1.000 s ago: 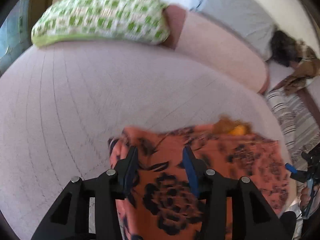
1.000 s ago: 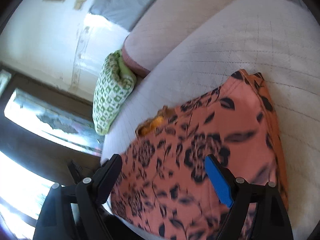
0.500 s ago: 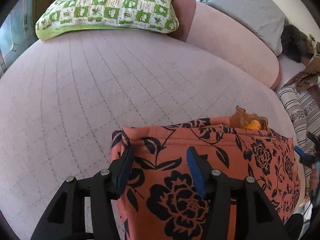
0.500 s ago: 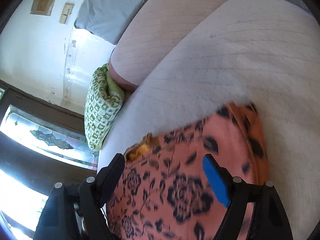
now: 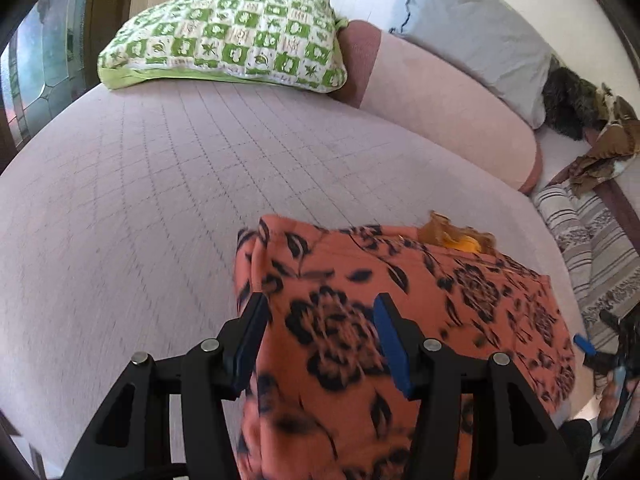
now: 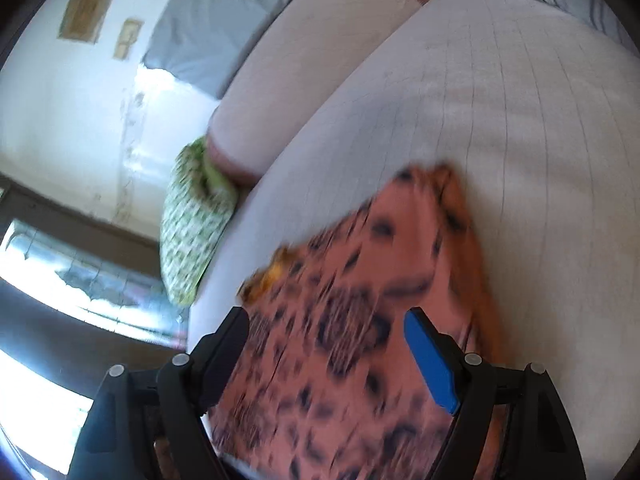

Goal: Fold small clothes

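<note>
An orange garment with a black flower print lies folded flat on the pale quilted bed; an orange-yellow inner patch shows at its far edge. My left gripper is open, its jaws standing over the garment's near left part. In the right wrist view the same garment lies blurred under my right gripper, which is open wide above it. Neither gripper holds cloth.
A green and white checked pillow lies at the head of the bed beside a pink bolster and a grey pillow. Striped and brown cloths lie to the right. A window is beyond the bed's edge.
Both grippers have shifted over the garment and stayed open. The left view has drawn back and tilted; the right view has swung, and the garment's corner looks more bunched.
</note>
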